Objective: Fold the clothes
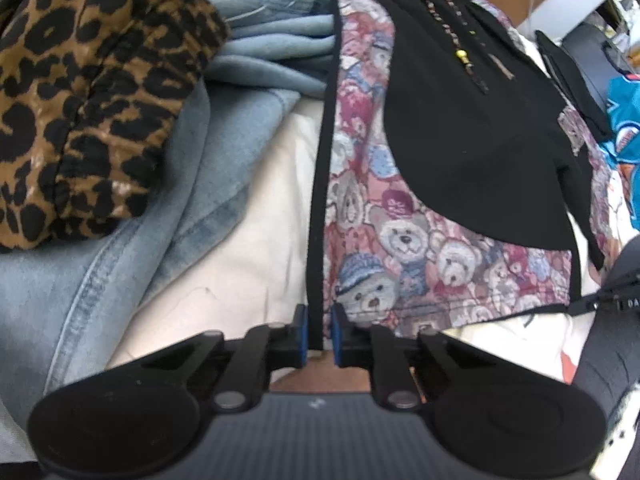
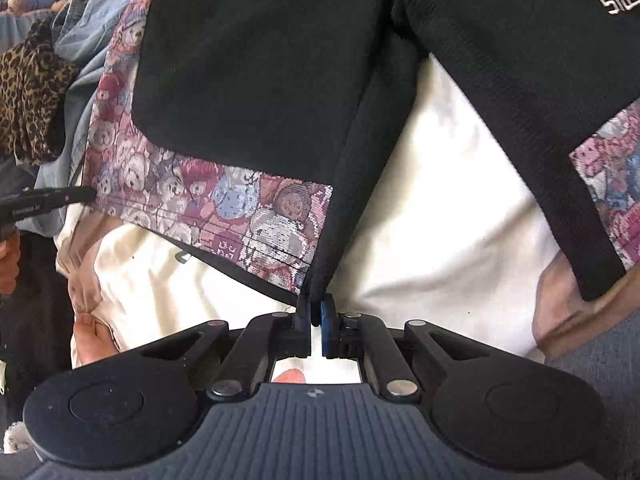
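1. Leopard-print garment (image 1: 80,92) sits bunched at the far left of my left tongs' view, piled on top of faded denim (image 1: 120,264).
2. Denim runs from under that pile down toward me, lying on a cream sheet (image 1: 240,240) that covers the surface.
3. My left tongs (image 1: 320,334) are nearly closed on the black-bound edge of the teddy-bear vest (image 1: 404,240); the black trim runs straight up between the two blue pads, which grip it on either side.
4. The vest lies spread on the cream sheet just right of the denim, its bear-print panel facing up and a black lining panel (image 1: 472,128) folded over its upper part.
5. A teal garment (image 1: 624,120) shows at the far right edge of that view, partly cut off.
6. In my right tongs' view, the leopard print (image 2: 28,100) and denim (image 2: 80,80) appear at the left, and my other tool's tip (image 2: 52,198) touches the vest's left edge.
7. My right tongs (image 2: 316,314) are pinched tight on a black corner of the vest (image 2: 224,208), at the bottom of a black strip beside the bear-print hem.
8. To the right, another black section with a bear-print patch (image 2: 608,184) hangs over the sheet (image 2: 440,220).
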`<state>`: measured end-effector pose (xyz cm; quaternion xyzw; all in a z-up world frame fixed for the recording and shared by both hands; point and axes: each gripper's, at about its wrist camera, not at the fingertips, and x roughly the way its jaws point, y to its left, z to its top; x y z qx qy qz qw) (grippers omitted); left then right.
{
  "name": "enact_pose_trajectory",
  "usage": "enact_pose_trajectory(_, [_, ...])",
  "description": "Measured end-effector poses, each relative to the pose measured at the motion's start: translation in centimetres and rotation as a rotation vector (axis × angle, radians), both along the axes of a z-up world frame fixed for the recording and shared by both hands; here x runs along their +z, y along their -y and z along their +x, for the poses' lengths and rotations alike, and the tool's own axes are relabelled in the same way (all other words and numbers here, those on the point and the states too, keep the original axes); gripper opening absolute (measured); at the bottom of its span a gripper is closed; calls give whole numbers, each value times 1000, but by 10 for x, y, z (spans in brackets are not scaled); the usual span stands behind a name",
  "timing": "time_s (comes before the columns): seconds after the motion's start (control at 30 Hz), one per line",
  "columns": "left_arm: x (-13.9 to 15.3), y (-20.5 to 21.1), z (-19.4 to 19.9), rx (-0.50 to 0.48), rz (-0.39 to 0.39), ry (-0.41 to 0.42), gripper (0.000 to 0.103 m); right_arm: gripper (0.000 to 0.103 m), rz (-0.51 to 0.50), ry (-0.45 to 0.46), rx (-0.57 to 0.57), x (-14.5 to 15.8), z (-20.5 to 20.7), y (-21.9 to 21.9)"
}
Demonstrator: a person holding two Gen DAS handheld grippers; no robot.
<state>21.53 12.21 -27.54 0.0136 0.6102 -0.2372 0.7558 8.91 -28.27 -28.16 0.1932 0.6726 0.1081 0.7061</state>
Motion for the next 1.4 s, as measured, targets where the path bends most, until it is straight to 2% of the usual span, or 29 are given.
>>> enact_pose_trajectory(0.1, [6,-3,-3,-10,-23,-1,11,8,-3,34,-5,9,-3,3])
enact_pose_trajectory(0.17, [7,-5,-5,-10,-30,-5,11,11,-8,91,-26,22,-5,9])
enact_pose_trajectory(0.23, [7,-6,-4,-6,-39,-6,11,26,-23,143,-40,34,-7,17])
enact_pose_trajectory(0.4, [10,-5,0,5,-52,-14,12,42,-95,249,-47,62,-8,41])
enact_pose_trajectory(0.5, [9,-7,2,23,-57,-28,27,43,-138,312,-50,78,-9,56])
enact_pose_trajectory(0.6, [11,-8,1,19,-44,-15,30,43,-181,375,-54,94,-10,70])
enact_pose_trajectory(0.73, [17,-15,-1,33,-51,17,35,43,-141,382,-94,96,-18,91])
enact_pose_trajectory(0.93, [18,-19,-2,49,-60,51,40,44,-76,387,-157,96,-31,122])
enact_pose_trajectory(1.0, [15,-19,-2,56,-71,64,40,49,-35,402,-187,93,-32,127])
enact_pose_trajectory(1.1, [8,-16,-2,43,-68,77,40,49,30,424,-234,89,-33,134])
enact_pose_trajectory(1.27, [-4,-13,-2,25,-77,85,40,49,9,431,-231,88,-30,129])
enact_pose_trajectory(1.4, [-12,-11,-2,15,-73,87,40,49,34,428,-253,85,-29,133])
